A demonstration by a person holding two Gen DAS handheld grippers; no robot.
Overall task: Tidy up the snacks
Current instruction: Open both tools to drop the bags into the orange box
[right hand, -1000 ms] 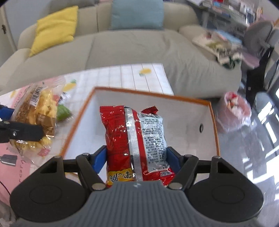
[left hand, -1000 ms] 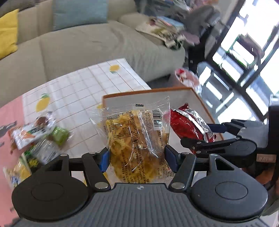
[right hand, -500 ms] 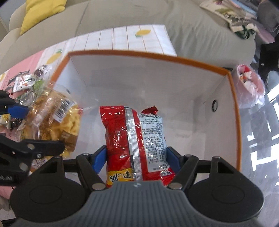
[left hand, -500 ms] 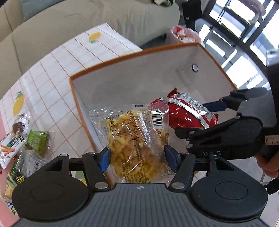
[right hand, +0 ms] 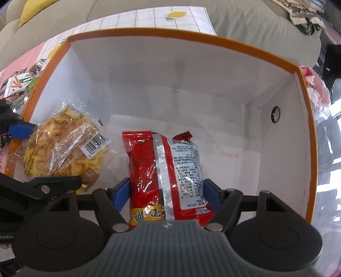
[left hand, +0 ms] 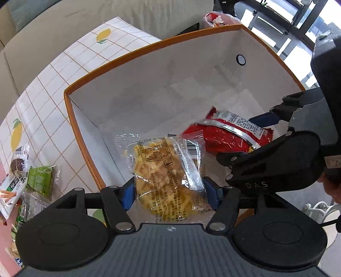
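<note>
A white box with an orange rim [left hand: 149, 45] [right hand: 181, 32] stands open below both grippers. My left gripper [left hand: 168, 191] [right hand: 42, 155] holds a clear bag of yellow crackers [left hand: 162, 168] [right hand: 64, 144] low inside the box at its left side; its jaws are opening, with the blue pads still against the bag. My right gripper [right hand: 166, 191] [left hand: 255, 138] is shut on a red snack bag [right hand: 166, 170] [left hand: 223, 136], held upright inside the box just right of the yellow bag. The two bags nearly touch.
Several loose snack packets [left hand: 40, 181] [right hand: 21, 83] lie on the lemon-print tablecloth [left hand: 64, 74] left of the box. A grey sofa [left hand: 53, 32] runs behind the table. A bin lined with a plastic bag [left hand: 215, 19] [right hand: 315, 85] stands beyond the box's far right corner.
Both grippers came down from above the rim into the box, carrying their bags. The views tipped from the sofa to the box floor. The yellow bag now sits slightly looser between the left pads.
</note>
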